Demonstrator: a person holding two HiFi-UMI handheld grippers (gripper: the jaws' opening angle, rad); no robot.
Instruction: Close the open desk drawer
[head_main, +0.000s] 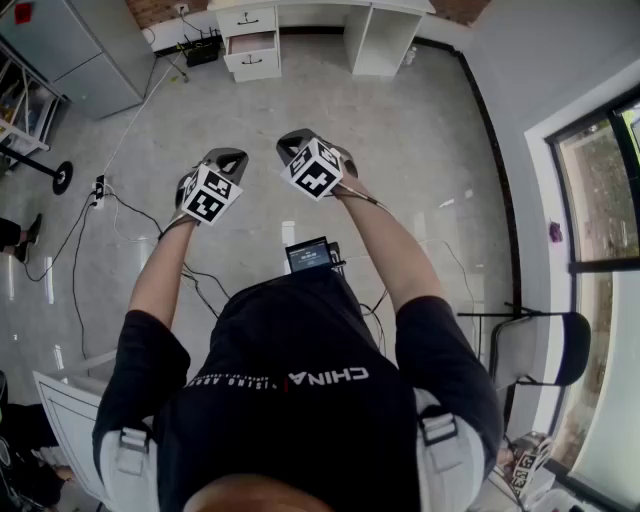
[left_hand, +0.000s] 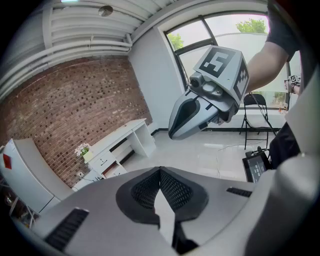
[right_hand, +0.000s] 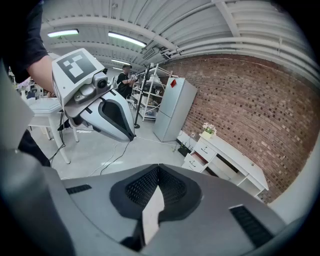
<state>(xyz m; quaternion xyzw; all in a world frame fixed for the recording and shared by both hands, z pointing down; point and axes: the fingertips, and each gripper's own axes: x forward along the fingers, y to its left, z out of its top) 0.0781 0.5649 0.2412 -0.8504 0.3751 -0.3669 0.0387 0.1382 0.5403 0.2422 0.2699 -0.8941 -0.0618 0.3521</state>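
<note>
- Desk drawer (head_main: 252, 43) sits pulled open in the white desk (head_main: 385, 45), well away across the floor.
- Left gripper (head_main: 226, 158) and right gripper (head_main: 296, 142) are held in the air, jaws pressed together on nothing.

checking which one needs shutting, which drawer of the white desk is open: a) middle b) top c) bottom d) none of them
a: in the head view the middle drawer of the white desk stands pulled out with its inside showing, while the top drawer and the bottom drawer sit flush.
</note>
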